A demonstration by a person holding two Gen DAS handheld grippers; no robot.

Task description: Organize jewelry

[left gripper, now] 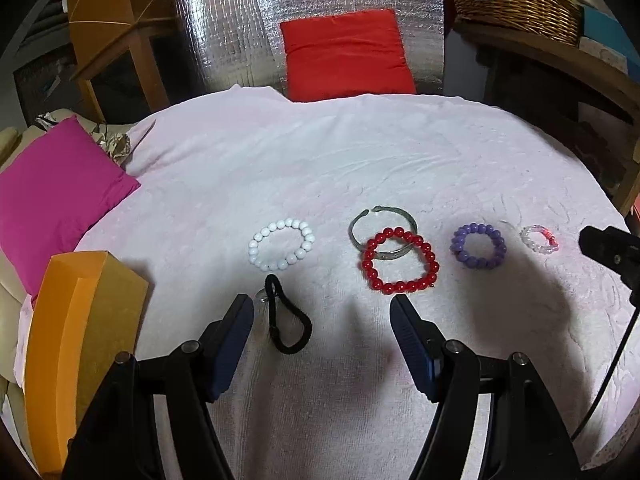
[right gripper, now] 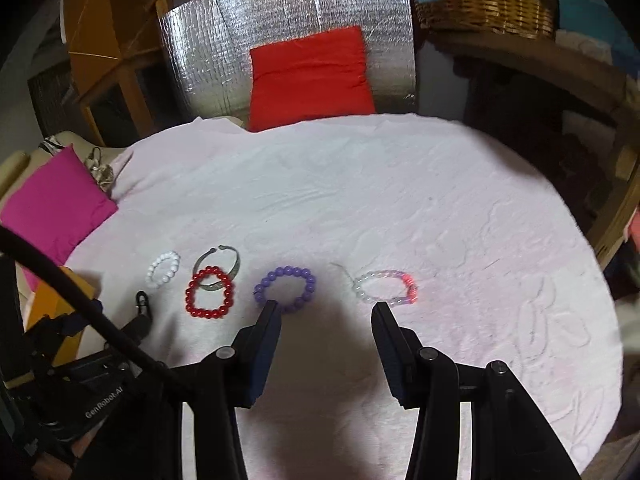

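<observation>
Holding both grippers with jaws apart and empty, you have the left gripper (left gripper: pixel 322 312) low over the towel (left gripper: pixel 320 160); the black hair tie (left gripper: pixel 289 320) lies between its jaws, long axis pointing away from you. Past your right gripper (right gripper: pixel 326 310), the purple bracelet (right gripper: pixel 285 289) touches the left finger's tip, the clear-pink bracelet (right gripper: pixel 386 288) the right's. Farther left lie the red bracelet (left gripper: pixel 400 261), overlapping the metal bangle (left gripper: pixel 382 232), and the white bracelet (left gripper: pixel 281 245).

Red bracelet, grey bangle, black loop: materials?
Red bracelet: glossy round beads with highlights, likely glass or plastic. Grey bangle: thin, rigid open cuff with dull sheen, probably metal. Black loop: matte, limp cord, likely fabric elastic.
</observation>
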